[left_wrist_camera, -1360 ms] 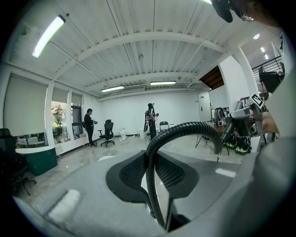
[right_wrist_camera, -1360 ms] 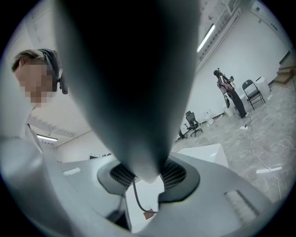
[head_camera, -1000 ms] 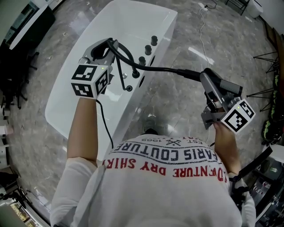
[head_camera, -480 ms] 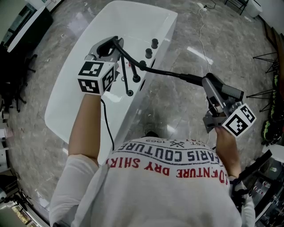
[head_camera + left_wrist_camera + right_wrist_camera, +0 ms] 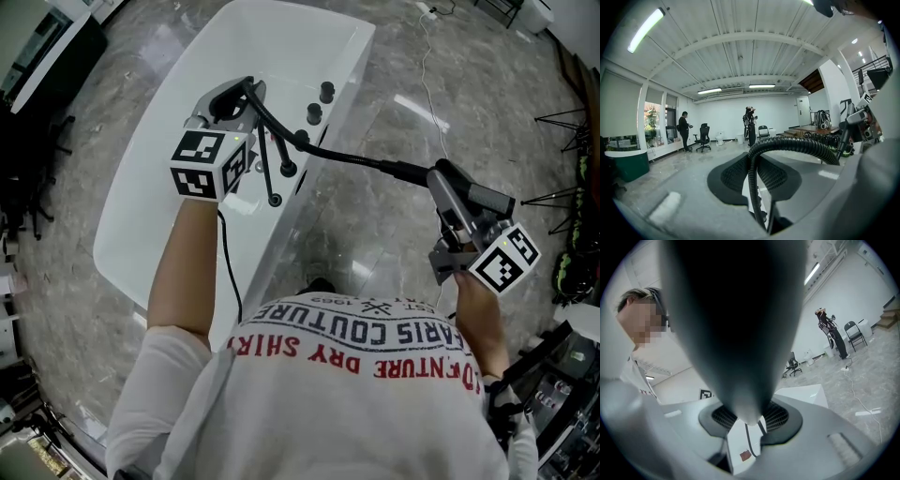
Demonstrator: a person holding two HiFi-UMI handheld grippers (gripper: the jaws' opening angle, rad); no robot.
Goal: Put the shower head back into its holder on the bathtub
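With the left hand-held gripper [image 5: 228, 99] pinching the hose [image 5: 352, 156] and the right hand-held gripper [image 5: 464, 202] clamping the shower head [image 5: 736, 310], tautness between them could yank it loose.

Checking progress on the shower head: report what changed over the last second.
The left gripper, shut on the hose, moved a little up the picture and to the right along the bathtub, nearer the knobs, and the hose loop went with it. Nothing was taken hold of or let go. The right gripper kept its grip on the shower head beside the tub and barely shifted.
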